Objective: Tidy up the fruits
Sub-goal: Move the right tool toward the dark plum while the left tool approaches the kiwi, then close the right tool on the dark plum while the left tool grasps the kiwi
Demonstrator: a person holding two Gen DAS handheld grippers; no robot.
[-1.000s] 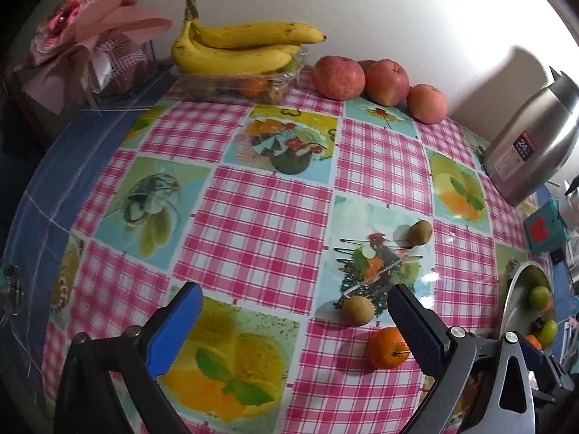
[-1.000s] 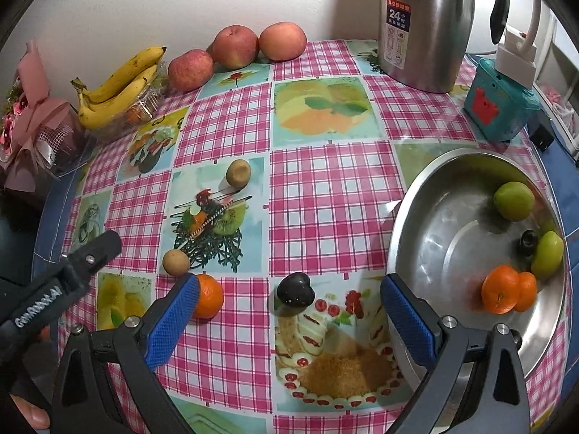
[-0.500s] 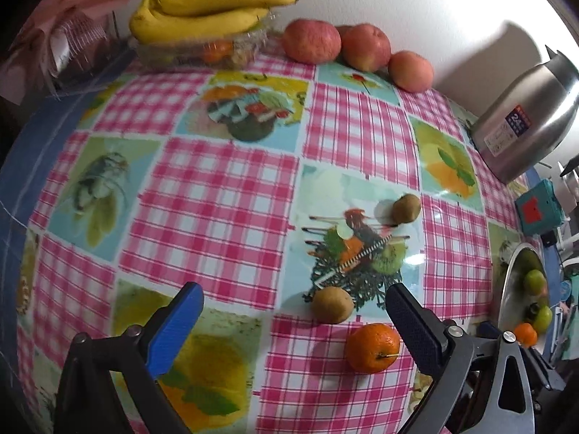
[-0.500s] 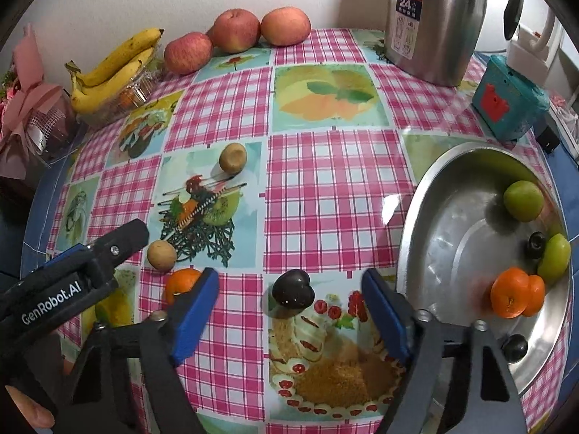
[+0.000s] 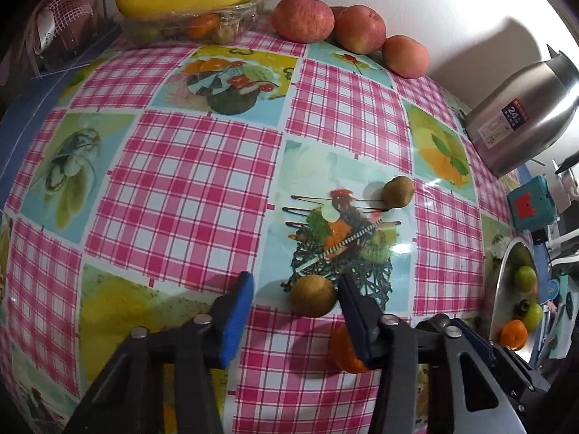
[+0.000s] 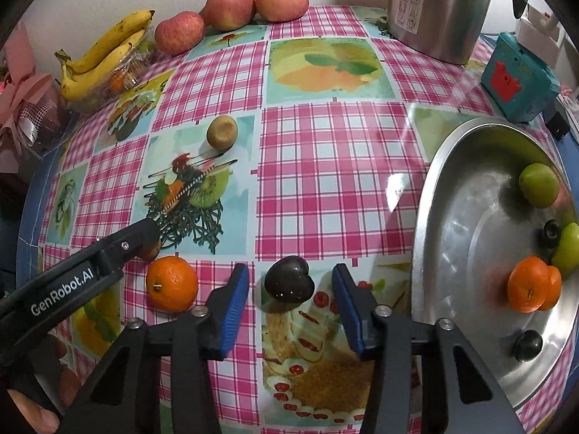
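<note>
Both grippers have been lowered, the left gripper (image 5: 295,298) closing around a small round brown fruit (image 5: 313,296), the right gripper (image 6: 290,291) around a dark glossy plum (image 6: 288,279), neither yet pinched, presumably for the steel bowl (image 6: 466,217).

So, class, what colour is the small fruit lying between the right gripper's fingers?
Very dark purple, nearly black: the plum, clearest in the right wrist view.
</note>
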